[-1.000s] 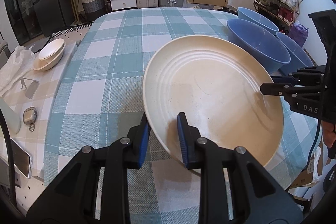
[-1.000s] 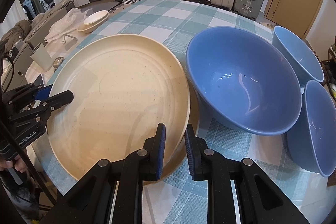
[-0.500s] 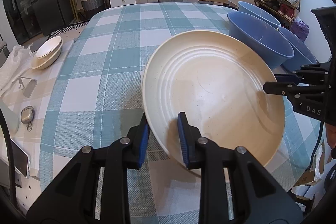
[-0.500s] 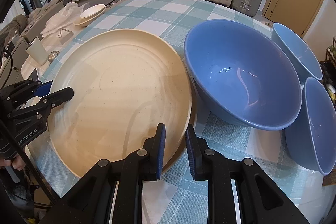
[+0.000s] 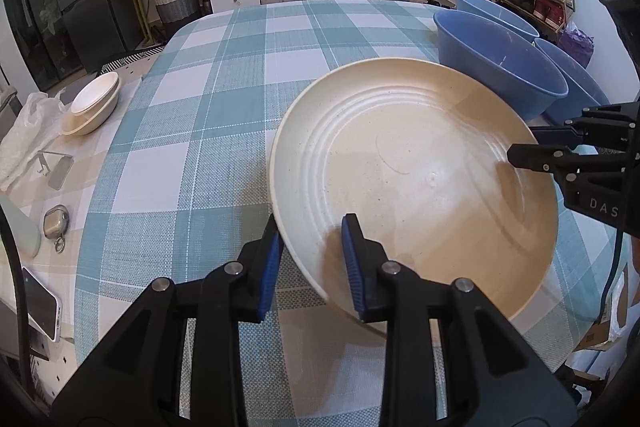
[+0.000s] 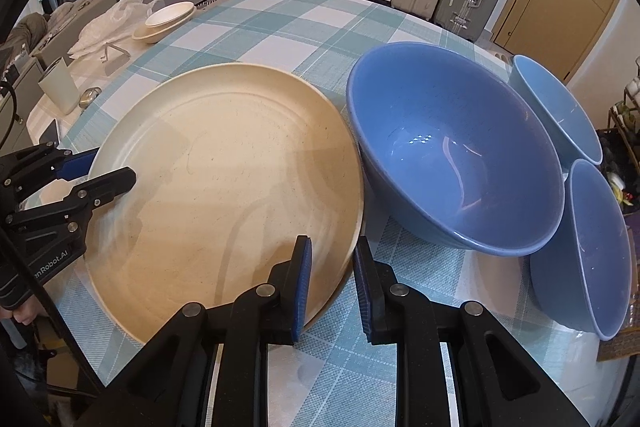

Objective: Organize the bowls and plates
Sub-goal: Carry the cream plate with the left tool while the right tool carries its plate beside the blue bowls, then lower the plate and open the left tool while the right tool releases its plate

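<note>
A large cream plate (image 5: 420,167) (image 6: 224,187) lies low over the checked tablecloth, right beside a big blue bowl (image 6: 452,155) (image 5: 496,67). My left gripper (image 5: 310,247) (image 6: 112,167) has the plate's near-left rim between its blue pads; its jaws are opening, though the pads still touch the rim. My right gripper (image 6: 332,259) (image 5: 524,143) is shut on the opposite rim. Two lighter blue bowls (image 6: 556,107) (image 6: 600,251) lean against the big one, at the table's right side.
Two small cream dishes (image 5: 94,103) are stacked at the table's far left, near a plastic bag (image 5: 24,143), a metal stand (image 5: 56,171), a key fob (image 5: 56,223) and a phone (image 5: 40,303). Drawers, suitcases and a shoe rack stand beyond the table.
The plate stays held between both grippers beside the big bowl. Both wrist views have tipped slightly, so more of the far table shows. Nothing was let go.
</note>
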`<state>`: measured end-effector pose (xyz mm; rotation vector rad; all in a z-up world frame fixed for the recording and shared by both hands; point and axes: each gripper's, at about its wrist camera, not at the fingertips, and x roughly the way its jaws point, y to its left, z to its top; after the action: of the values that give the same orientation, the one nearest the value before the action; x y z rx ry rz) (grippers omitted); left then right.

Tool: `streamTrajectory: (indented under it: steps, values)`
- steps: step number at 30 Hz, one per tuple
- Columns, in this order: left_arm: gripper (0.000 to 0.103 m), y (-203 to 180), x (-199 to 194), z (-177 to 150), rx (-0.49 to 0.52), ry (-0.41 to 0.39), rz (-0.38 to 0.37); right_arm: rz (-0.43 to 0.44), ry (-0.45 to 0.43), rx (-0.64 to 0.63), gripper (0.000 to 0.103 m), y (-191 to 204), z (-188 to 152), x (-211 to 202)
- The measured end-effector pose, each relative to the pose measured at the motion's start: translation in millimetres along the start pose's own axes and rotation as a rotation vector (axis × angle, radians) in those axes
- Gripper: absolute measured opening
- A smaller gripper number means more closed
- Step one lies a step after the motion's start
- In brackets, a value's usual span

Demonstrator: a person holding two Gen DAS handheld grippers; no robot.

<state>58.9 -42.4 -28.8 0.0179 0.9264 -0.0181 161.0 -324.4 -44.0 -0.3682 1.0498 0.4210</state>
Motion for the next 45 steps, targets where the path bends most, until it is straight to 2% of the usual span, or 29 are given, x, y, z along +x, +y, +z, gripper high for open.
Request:
streamTrajectory:
  steps: [11,21,26,30,33,34,37,38,40,42,43,45]
  values:
    - [0.026,-7.7,2.8,-2.7,0.031,0.004,0.019,-0.032,0.002,-0.012,0.021,-2.4,-4.7,6.4]
    - [0.028,-6.1,2.9,-2.2,0.015,0.007,0.002,-0.009,-0.009,-0.004,0.025,-4.7,-6.9,4.7]
    - [0.034,-4.1,0.1,-1.7,-0.001,0.001,-0.019,0.007,-0.013,-0.001,0.025,-6.5,-6.8,3.2]
    - [0.050,-2.9,-7.0,-0.4,-0.006,-0.021,-0.030,0.028,-0.020,0.004,0.028,-8.7,-7.6,0.4]
    - [0.066,0.1,-14.0,1.6,-0.025,-0.033,-0.042,0.053,-0.037,0.007,0.038,-9.3,-8.3,-4.3]
    - [0.073,1.5,-17.1,2.4,-0.035,-0.037,-0.054,0.061,-0.042,0.007,0.046,-8.9,-8.6,-5.9]
    - [0.076,5.0,-24.6,5.0,-0.058,-0.045,-0.089,0.089,-0.065,0.012,0.059,-9.2,-9.0,-13.3]
    - [0.077,5.5,-27.0,5.6,-0.063,-0.050,-0.096,0.094,-0.073,0.012,0.068,-9.4,-9.4,-16.2]
    - [0.081,6.7,-34.2,7.2,-0.068,-0.067,-0.100,0.110,-0.101,0.015,0.079,-10.1,-10.4,-23.6]
    - [0.087,7.7,-41.5,8.6,-0.073,-0.084,-0.103,0.119,-0.120,0.021,0.082,-11.1,-11.3,-29.6]
    - [0.097,8.5,-45.6,9.3,-0.078,-0.092,-0.107,0.125,-0.128,0.022,0.083,-12.2,-12.1,-32.8]
    - [0.101,10.6,-53.9,9.9,-0.092,-0.119,-0.115,0.132,-0.143,0.025,0.087,-14.0,-12.8,-37.8]
